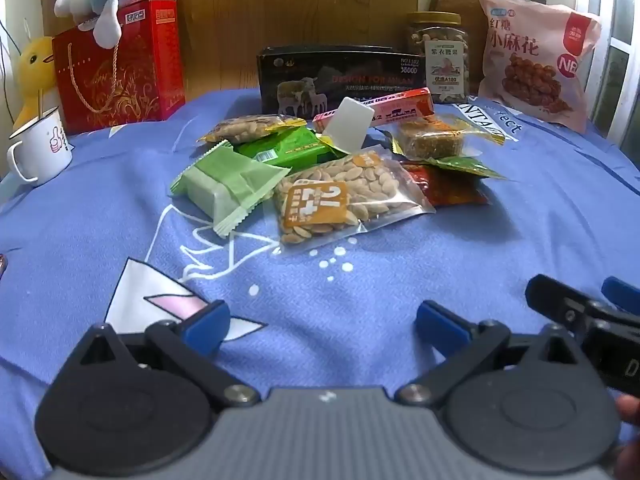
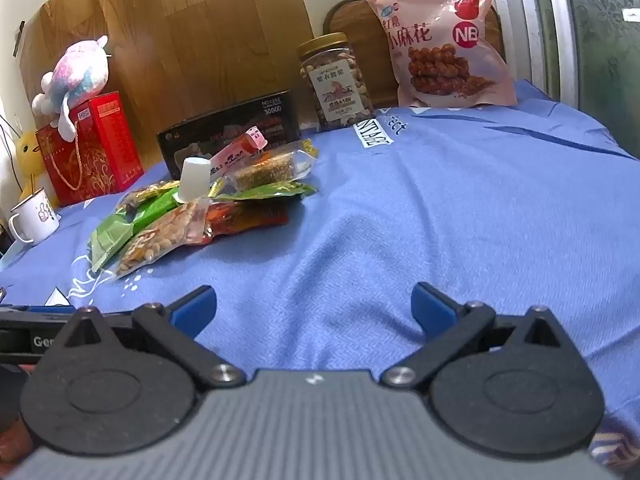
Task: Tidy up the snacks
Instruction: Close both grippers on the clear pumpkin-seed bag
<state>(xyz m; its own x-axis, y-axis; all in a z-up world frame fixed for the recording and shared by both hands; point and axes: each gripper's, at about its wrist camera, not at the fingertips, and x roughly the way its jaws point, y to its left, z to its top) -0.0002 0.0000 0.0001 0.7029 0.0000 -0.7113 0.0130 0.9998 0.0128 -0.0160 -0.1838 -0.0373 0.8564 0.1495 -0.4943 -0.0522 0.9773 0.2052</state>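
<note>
Left gripper (image 1: pixel 320 320): blue fingers (image 1: pixel 206 326) are spread wide; nothing is held between them, and only blue cloth is seen in the gap.
Right gripper (image 2: pixel 314 308): blue fingers (image 2: pixel 434 312) are likewise spread wide and nothing is held; in the left wrist view it is seen at the near right edge, just beside the left gripper.
Snack pile (image 1: pixel 332 164): small packets are heaped together at mid-distance, ahead of the left gripper and to the far left of the right gripper.
Clear nut packet (image 1: pixel 344 198): it lies nearest, with an orange label, and overlaps its neighbours.
Pale green wrapped cake (image 1: pixel 224 188): it is set at the near left of the pile, touching the nut packet.
Red packet (image 1: pixel 448 186): it lies at the right of the pile, partly covered by a green packet (image 1: pixel 466 166).
White cap (image 1: pixel 348 126): it stands tilted on top of the pile.
Pink stick pack (image 1: pixel 384 110): it is leaned across the far side, against the black box (image 1: pixel 336 76).
Far edge: a red gift box (image 1: pixel 120 64), the black box, a nut jar (image 1: pixel 438 56) and a pink twist-snack bag (image 1: pixel 536 68) are lined up from left to right.
Left edge: a white enamel mug (image 1: pixel 38 148) is stood near the cloth's left border.
Blue cloth (image 2: pixel 460 208): a broad bare stretch is seen to the right of the pile and between the pile and both grippers.
</note>
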